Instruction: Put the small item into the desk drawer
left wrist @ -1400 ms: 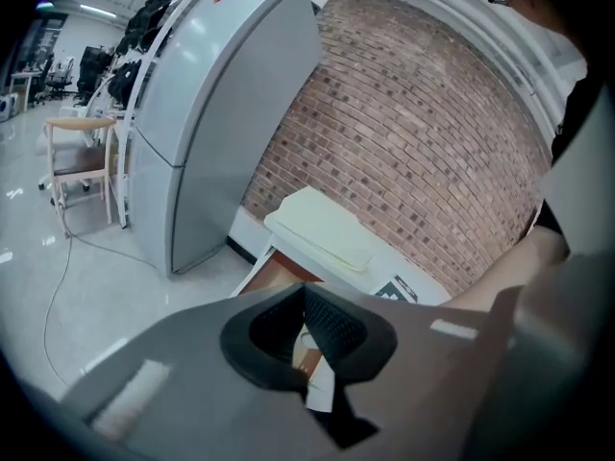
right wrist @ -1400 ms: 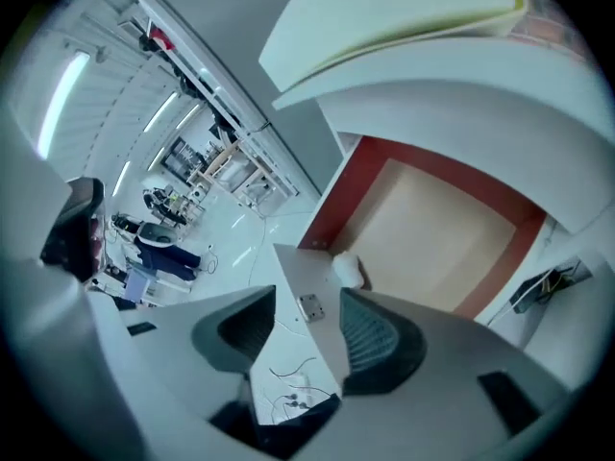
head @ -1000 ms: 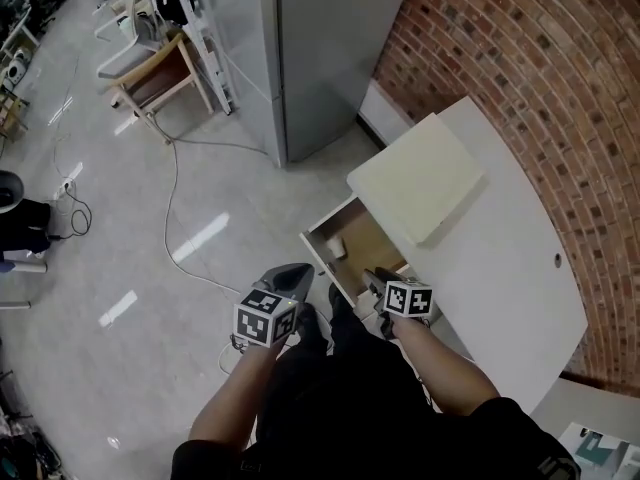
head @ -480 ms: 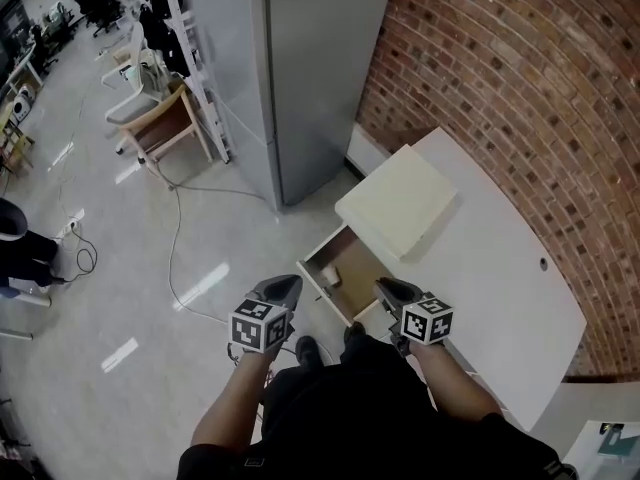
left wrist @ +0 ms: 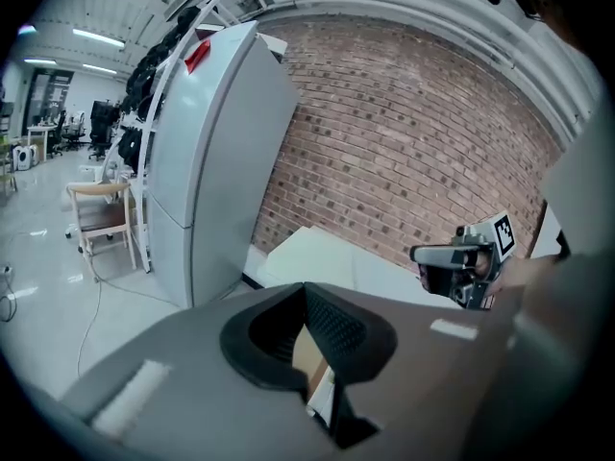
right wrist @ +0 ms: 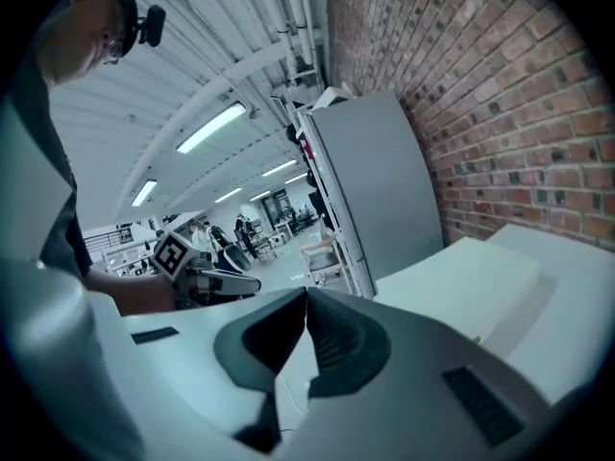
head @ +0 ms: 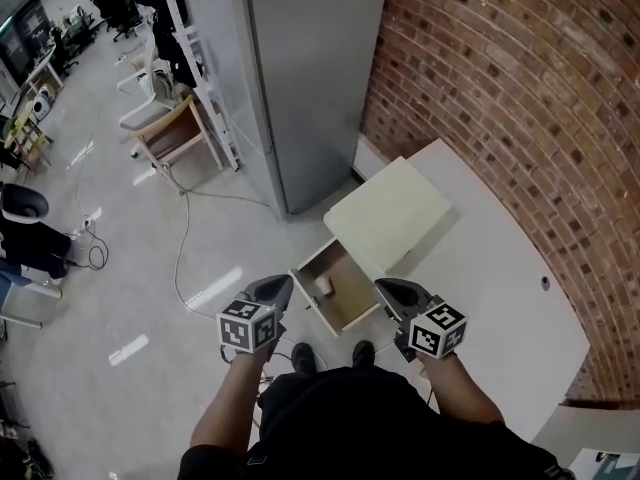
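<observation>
Rough red brick wall (head: 500, 68) fills the upper right. Below it, the tabletop (head: 500, 298) looks smooth, matt white. The open drawer (head: 350, 296) shows bare brown wood inside. At left, the grey floor (head: 120, 268) gleams glossy.

Grey cabinet (head: 310, 68) beside brick wall (head: 500, 78) (chair (head: 172, 134) beyond).

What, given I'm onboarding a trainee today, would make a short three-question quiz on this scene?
1. True or false: the desk drawer stands open.
2. Where does the small item lie? A on the floor; B inside the desk drawer; C on the desk top.
3. Fill in: the right claw is shut and holds ____.
Key: 1 true; 2 B; 3 nothing.
</observation>
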